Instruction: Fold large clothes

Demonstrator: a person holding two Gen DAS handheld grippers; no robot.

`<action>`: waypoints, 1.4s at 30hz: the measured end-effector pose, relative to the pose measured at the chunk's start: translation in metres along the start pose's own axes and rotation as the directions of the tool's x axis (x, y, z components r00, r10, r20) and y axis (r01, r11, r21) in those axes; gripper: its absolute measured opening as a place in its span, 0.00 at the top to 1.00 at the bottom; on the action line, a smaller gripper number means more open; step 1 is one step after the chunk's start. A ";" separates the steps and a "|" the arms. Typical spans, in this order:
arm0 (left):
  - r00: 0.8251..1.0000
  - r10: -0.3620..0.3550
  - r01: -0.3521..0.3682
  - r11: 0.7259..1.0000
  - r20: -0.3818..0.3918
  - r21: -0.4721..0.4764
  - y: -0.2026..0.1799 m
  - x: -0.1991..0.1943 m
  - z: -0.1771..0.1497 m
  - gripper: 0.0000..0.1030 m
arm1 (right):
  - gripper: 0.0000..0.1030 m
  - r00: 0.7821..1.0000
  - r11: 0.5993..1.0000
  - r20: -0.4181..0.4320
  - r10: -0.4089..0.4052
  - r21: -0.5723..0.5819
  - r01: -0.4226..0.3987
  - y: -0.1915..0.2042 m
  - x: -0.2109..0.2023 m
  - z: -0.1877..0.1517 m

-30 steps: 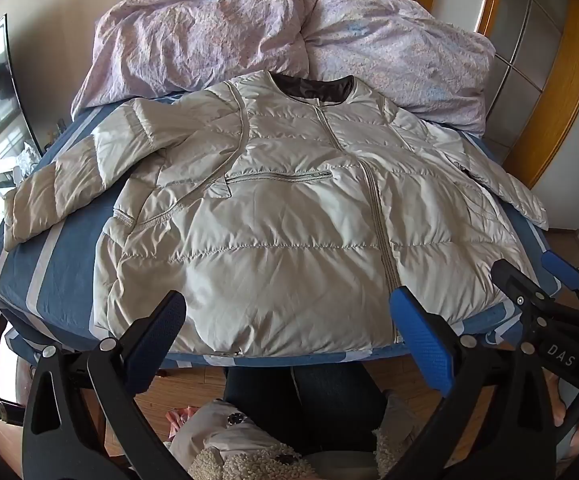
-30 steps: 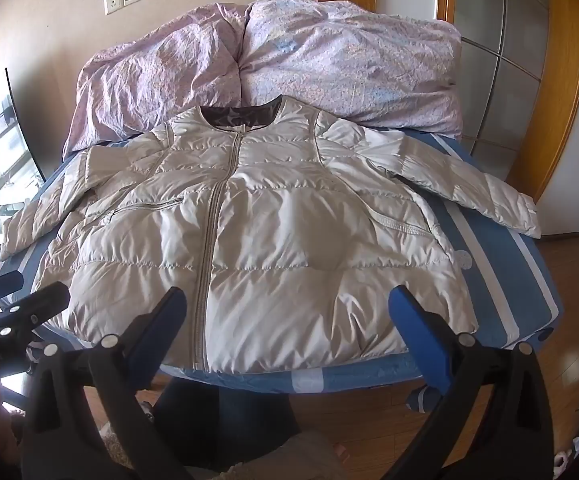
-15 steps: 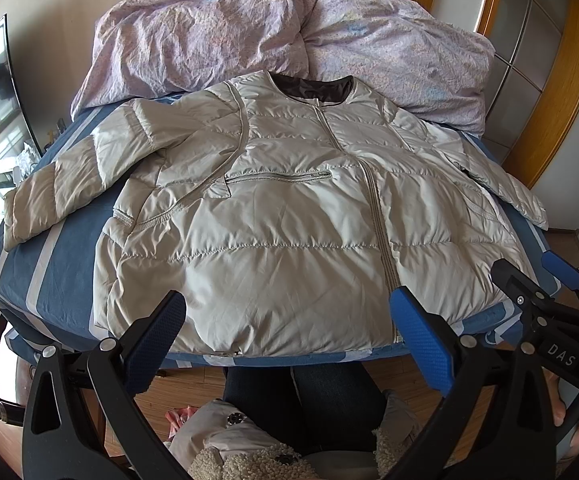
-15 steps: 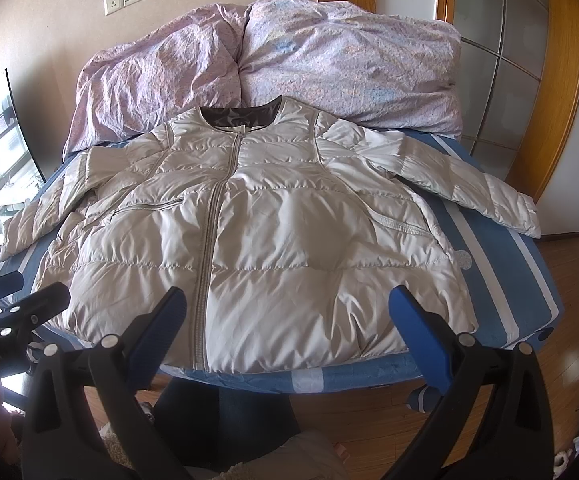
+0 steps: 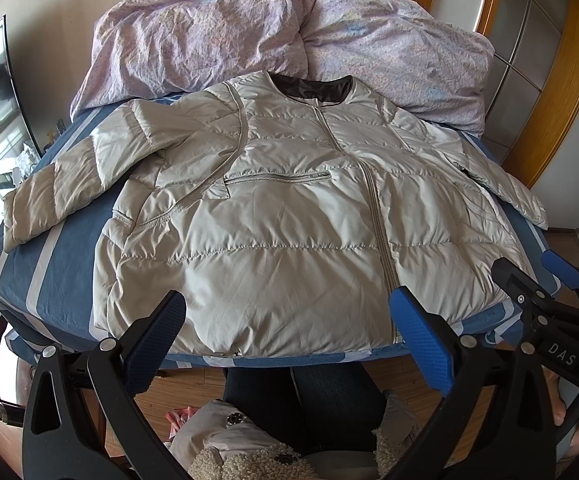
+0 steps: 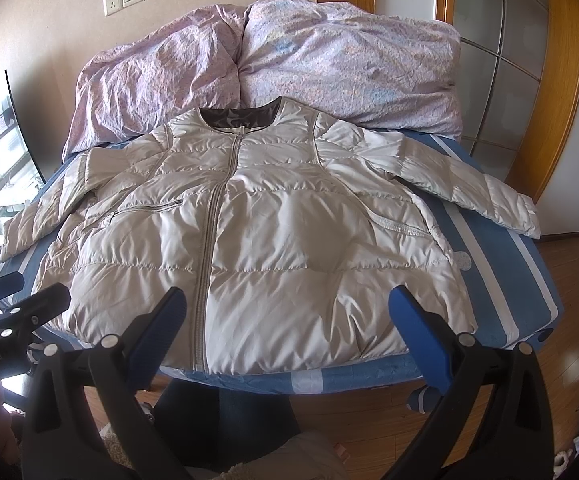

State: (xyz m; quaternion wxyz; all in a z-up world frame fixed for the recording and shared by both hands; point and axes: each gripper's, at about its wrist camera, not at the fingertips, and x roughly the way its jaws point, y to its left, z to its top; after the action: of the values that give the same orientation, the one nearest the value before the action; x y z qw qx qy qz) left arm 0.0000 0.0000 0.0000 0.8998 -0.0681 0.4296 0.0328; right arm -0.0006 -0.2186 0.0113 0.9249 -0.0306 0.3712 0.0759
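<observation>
A: Checking the start position: where does the jacket (image 5: 289, 216) lie?

B: It lies spread flat, front up and zipped, across the middle of both frames on the blue striped bed (image 5: 61, 240). The collar points to the top of the frame, toward the lilac quilt (image 6: 289, 60). The hem runs along the near bed edge, low in the frame.

A: State of the tongs?

B: The left gripper (image 5: 289, 340) is spread wide and holds nothing. The right gripper (image 6: 289, 336) is likewise released. Both hover at the bottom of the frame, short of the hem and not touching the cloth.

A: The step in hand?

B: By my judgement, no fold is made yet; the first grasp comes next. The left sleeve (image 5: 73, 184) extends to the middle left of the left view; the right sleeve (image 6: 473, 192) extends to the middle right of the right view.

A: How to do it well?

B: Pinch each sleeve near the cuff, through both layers. Carry it inward across the chest and lay it flat. The shell looks slick and puffy, so it will likely slip or spring back; grip firmly and press the trapped air out before folding the hem up toward the collar.
</observation>
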 end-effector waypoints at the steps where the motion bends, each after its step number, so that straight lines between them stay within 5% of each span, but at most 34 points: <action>1: 1.000 0.000 0.000 1.000 0.000 0.000 0.000 0.000 0.000 0.01 | 0.02 1.000 1.000 0.000 0.000 0.000 0.000 0.000 0.000 0.000; 42: 1.000 0.001 -0.001 1.000 -0.003 0.000 0.000 0.000 0.000 0.01 | 0.02 1.000 1.000 -0.004 -0.002 0.013 0.003 -0.007 0.009 0.005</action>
State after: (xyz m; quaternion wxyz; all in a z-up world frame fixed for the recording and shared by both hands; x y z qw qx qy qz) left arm 0.0003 0.0002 -0.0001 0.8992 -0.0681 0.4309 0.0333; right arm 0.0102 -0.2239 0.0085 0.9245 -0.0251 0.3734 0.0722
